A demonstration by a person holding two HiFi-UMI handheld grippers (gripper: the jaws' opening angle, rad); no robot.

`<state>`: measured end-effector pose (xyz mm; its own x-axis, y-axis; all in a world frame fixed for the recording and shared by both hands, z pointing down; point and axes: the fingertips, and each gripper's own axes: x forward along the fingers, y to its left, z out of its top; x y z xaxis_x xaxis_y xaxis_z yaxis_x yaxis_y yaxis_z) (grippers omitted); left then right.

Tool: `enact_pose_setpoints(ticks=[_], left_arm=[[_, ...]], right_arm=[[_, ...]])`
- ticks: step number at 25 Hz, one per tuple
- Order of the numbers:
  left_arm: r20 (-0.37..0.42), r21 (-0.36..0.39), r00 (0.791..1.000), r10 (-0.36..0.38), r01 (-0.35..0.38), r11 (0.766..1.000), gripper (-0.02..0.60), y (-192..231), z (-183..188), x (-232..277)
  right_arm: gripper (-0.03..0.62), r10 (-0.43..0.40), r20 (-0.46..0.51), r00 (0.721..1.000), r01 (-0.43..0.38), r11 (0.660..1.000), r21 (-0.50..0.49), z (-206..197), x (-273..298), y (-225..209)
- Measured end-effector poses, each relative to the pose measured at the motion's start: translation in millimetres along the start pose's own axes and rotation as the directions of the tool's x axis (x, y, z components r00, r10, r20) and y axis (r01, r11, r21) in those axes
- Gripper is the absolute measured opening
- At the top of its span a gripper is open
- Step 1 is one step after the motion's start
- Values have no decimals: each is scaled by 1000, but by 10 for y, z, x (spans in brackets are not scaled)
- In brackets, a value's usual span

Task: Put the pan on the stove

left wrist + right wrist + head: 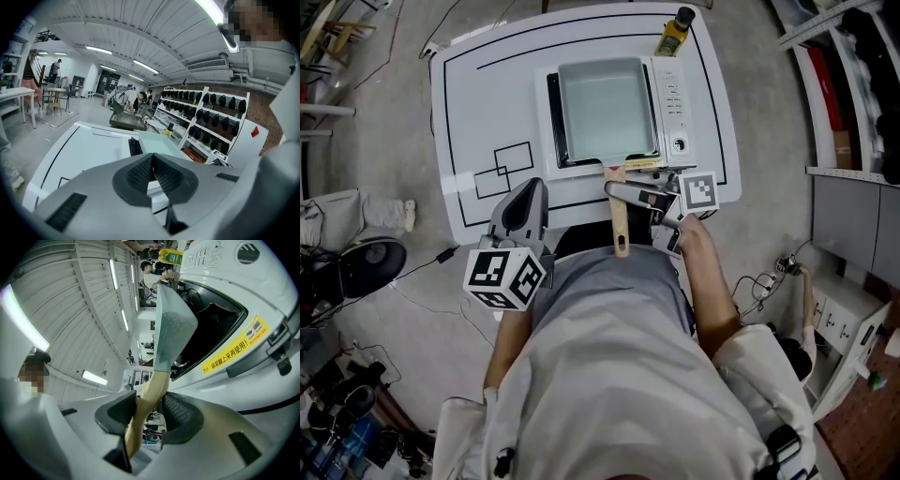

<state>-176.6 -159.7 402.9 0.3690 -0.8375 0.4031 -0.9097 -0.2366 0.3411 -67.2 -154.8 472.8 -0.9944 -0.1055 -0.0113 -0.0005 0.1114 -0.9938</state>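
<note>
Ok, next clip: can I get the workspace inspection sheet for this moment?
Surface: white table marked with black outlines.
Job's things: pan over the stove, wooden handle pointing off the near edge; whether it is resting or lifted cannot be told.
Clutter: yellow bottle at the far edge.
Grippers: left tool shut, empty; right tool shut on the handle.
Cables: loose cables at left and right.
Surroundings: shelving at right.

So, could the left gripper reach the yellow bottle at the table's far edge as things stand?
Probably not straight away: the left gripper is shut, and the stove with the pan lies between it and the bottle.
</note>
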Motion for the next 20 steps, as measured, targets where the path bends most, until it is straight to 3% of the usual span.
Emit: enact_pose_setpoints(ticks=[11,20], left_arm=[[-11,-22,1000,-20,20,1000,8,-21,-43,70],[-12,-41,999,-33,32,999,8,-36,-106,73]], right_arm=[[175,14,-7,1000,-14,1000,14,25,9,-20],[181,39,77,996,-43,998,51,39,5,-13]])
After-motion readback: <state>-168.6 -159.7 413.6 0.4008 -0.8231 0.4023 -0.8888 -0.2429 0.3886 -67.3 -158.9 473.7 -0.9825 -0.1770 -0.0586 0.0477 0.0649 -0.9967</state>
